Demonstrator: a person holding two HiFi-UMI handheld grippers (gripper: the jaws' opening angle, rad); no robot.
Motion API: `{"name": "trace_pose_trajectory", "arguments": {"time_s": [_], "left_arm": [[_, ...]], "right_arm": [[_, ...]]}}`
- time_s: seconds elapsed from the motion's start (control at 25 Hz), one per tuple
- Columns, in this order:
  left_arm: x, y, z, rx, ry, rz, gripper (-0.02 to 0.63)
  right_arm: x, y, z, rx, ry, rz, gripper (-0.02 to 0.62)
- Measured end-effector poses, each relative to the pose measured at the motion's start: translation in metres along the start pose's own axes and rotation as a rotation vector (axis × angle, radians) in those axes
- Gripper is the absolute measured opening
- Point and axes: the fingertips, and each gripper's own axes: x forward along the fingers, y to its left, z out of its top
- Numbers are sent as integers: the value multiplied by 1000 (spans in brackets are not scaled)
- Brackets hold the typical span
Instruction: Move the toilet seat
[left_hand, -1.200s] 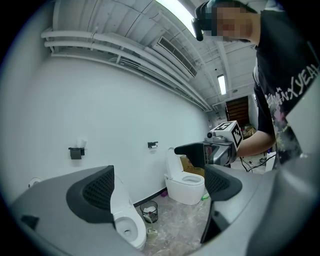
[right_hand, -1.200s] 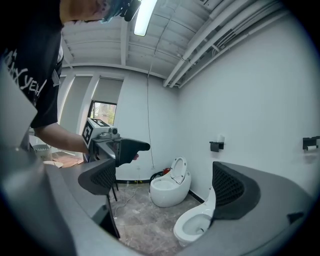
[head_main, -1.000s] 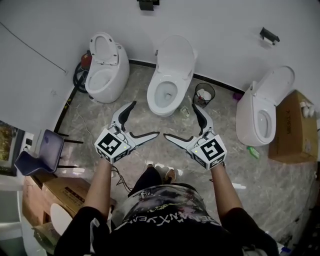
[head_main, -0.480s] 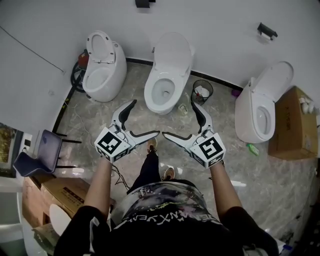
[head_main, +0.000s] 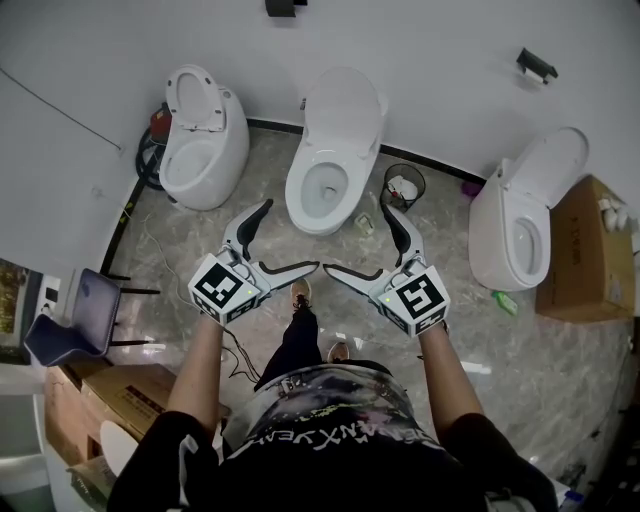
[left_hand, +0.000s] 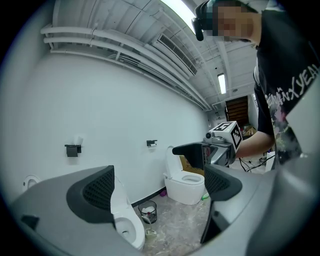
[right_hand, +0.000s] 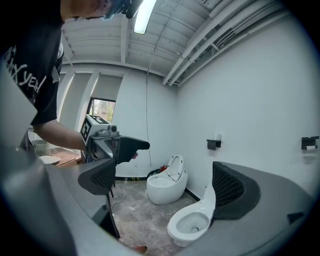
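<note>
Where marble floor (head_main: 190, 250) meets white wall (head_main: 90, 50), left gripper (head_main: 292, 236) and right gripper (head_main: 356, 239) gape empty.
Ahead-left of the left one stands a round toilet (head_main: 200, 140); ahead between them, the raised toilet seat (head_main: 345, 110); just beyond the right one, a bin (head_main: 405, 187).

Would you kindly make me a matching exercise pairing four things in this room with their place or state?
1. waste bin
2. cardboard box
3. chair
4. left gripper

A. open, fingers holding nothing
B. between the middle toilet and the right toilet
C. on thin black legs at the head view's left edge
D. at the head view's right edge, beside the right toilet

Pairs: 1-B, 2-D, 3-C, 4-A
</note>
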Motion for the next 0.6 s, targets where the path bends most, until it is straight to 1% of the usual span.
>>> {"name": "trace_pose_trajectory", "arguments": {"time_s": [0.32,0.6], "left_arm": [[15,41,-11,-10,3,-1,541],[34,90,-23,-30,3,-8,541]], "right_arm": [[38,-22,-4,1,15,9,586],[80,-56,-6,1,36,-2,586]]}}
